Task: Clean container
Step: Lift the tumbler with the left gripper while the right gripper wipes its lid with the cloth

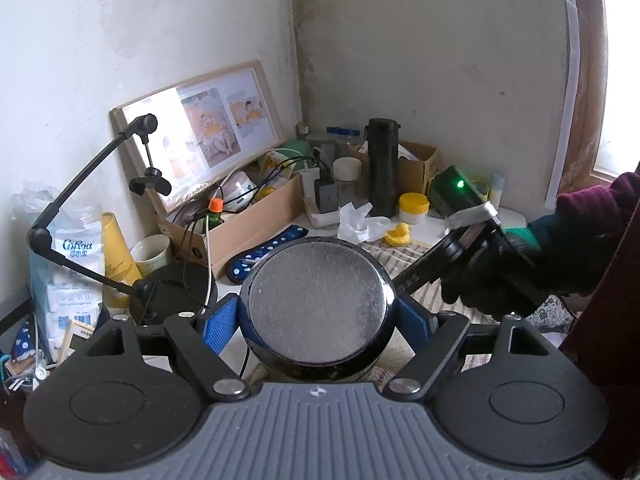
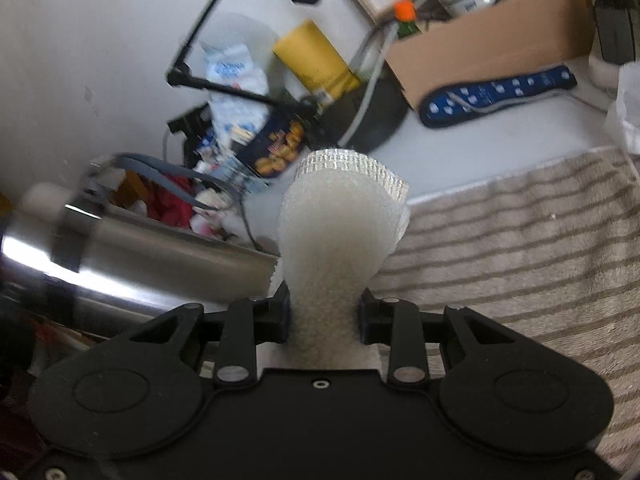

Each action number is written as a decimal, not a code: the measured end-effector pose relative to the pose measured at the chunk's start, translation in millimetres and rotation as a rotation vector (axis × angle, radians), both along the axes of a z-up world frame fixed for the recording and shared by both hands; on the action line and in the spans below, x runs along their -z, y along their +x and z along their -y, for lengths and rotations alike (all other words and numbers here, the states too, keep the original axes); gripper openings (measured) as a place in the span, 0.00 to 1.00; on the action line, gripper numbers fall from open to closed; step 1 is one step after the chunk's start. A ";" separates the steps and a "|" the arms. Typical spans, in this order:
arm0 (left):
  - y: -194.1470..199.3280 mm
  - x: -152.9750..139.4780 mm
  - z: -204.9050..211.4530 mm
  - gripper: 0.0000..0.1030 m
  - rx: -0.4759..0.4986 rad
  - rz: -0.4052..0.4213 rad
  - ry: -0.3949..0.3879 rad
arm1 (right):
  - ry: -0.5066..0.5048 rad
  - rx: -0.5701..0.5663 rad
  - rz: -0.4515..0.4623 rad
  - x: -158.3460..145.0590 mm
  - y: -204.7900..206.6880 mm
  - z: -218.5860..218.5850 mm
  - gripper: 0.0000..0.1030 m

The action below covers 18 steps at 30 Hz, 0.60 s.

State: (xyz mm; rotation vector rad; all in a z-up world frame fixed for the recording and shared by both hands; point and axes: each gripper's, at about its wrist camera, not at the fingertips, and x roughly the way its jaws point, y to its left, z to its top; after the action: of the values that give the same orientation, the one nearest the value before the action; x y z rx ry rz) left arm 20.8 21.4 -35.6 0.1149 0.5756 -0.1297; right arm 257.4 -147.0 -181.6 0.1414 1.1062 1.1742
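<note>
The left gripper [image 1: 318, 312] clamps its blue fingers [image 1: 218, 326] around a steel flask [image 1: 318, 300]. The right gripper [image 2: 324, 316] pinches a white sponge [image 2: 340, 232] above the striped towel [image 2: 520, 240].

The steel flask [image 2: 160, 256] is smeared by blur in the right wrist view and runs off the left edge. In the left wrist view only its round bottom [image 1: 318, 294] shows. The sponge's [image 2: 340, 232] lower end is hidden under the right claw [image 2: 324, 320].
</note>
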 end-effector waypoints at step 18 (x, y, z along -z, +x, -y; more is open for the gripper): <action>11.4 -5.2 12.1 0.80 0.073 -0.037 0.072 | 0.067 -0.020 -0.147 29.1 21.5 9.8 0.29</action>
State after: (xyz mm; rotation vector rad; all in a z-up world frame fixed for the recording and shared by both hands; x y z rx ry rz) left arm 32.2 9.3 -30.4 0.2038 0.6134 -0.1826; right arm 278.8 -156.8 -210.7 0.2731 1.1997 1.2349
